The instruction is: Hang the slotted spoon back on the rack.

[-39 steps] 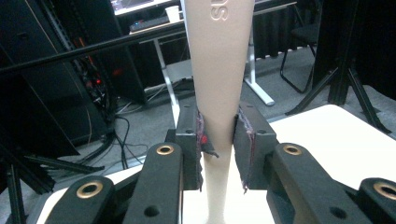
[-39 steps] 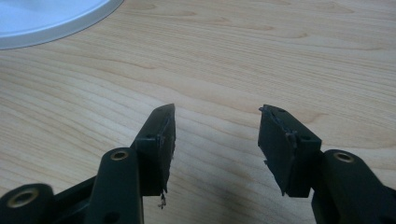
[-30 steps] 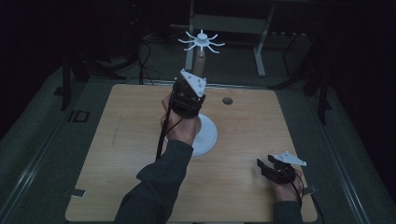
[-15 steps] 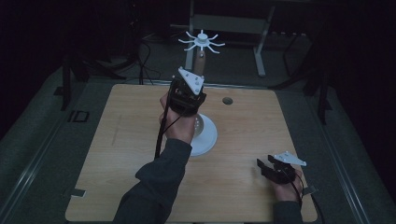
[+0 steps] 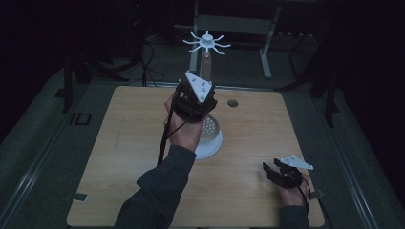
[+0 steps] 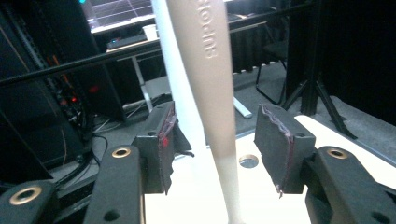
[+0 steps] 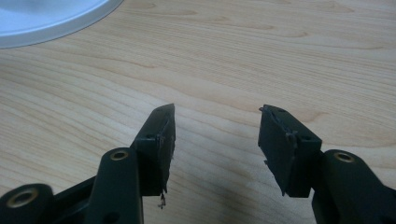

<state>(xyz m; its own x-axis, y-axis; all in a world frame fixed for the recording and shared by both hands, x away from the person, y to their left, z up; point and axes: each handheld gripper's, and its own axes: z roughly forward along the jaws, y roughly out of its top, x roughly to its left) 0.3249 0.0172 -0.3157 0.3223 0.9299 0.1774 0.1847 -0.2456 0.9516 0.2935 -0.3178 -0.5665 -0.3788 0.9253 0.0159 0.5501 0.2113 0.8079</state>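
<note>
Stand post [image 6: 205,93], beige with raised lettering, rose from its white perforated base [image 5: 210,138] mid-table, carrying a white spoked top [image 5: 207,42]. Left gripper [image 5: 193,100], raised on a lifted forearm, had its jaws just opening: pads stood clear either side of the post, so the post was released and stood unaided. Right gripper [image 5: 282,172] rested low on the table [image 5: 119,143] near the right edge, jaws parted and empty, seemingly parked out of the way.

Stand [image 5: 206,86] on table [image 5: 124,143], centre-back.
</note>
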